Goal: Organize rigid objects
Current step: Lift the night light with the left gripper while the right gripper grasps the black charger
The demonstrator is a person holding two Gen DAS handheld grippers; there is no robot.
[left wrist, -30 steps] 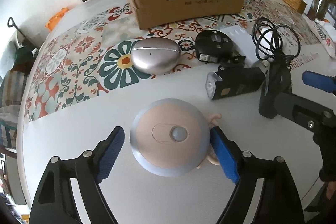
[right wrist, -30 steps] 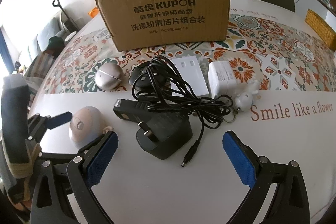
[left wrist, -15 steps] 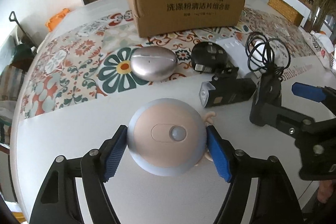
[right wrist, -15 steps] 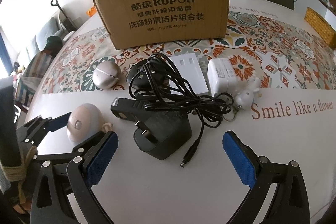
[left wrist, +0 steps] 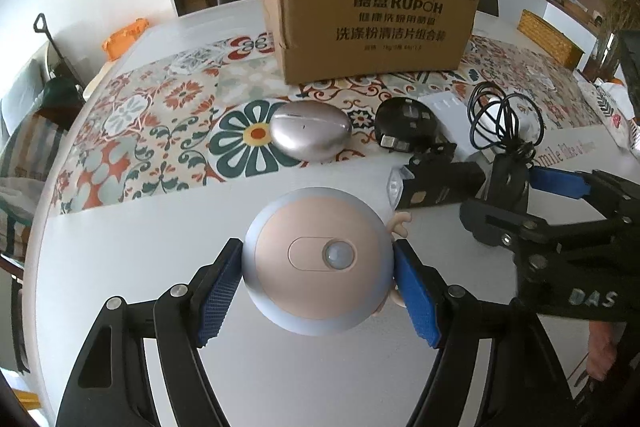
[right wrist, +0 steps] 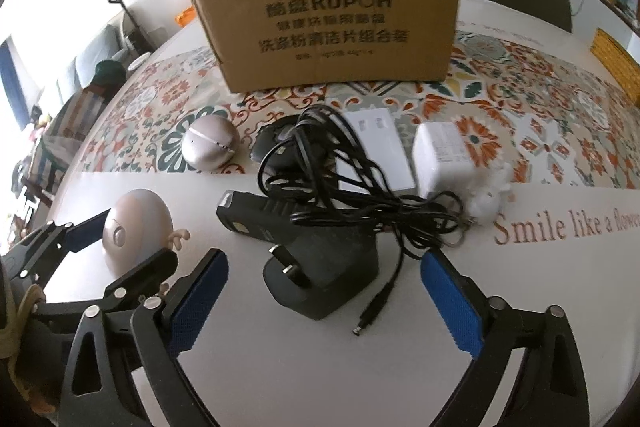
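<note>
My left gripper (left wrist: 318, 267) is shut on a round pink and grey dome light (left wrist: 318, 259) that rests on the white table; both blue pads press its sides. In the right wrist view the same dome light (right wrist: 136, 227) sits at the left, between the left gripper's fingers (right wrist: 86, 231). My right gripper (right wrist: 324, 259) straddles a black power adapter (right wrist: 324, 275); its jaws are closing and the pads stand apart from the adapter. The adapter's black cable (right wrist: 352, 195) lies in loops over a black bike light (right wrist: 256, 215).
A cardboard box (right wrist: 332, 15) stands at the back on the patterned cloth. In front of it lie a silver egg-shaped case (left wrist: 310, 137), a black round device (left wrist: 404, 123), a flat white box (right wrist: 380, 147), a white charger (right wrist: 440, 155) and a small white figurine (right wrist: 490, 195).
The left jaws have closed in until the pads touch the dome light. The left view has tipped up slightly, showing more of the box. The right gripper has hardly shifted.
</note>
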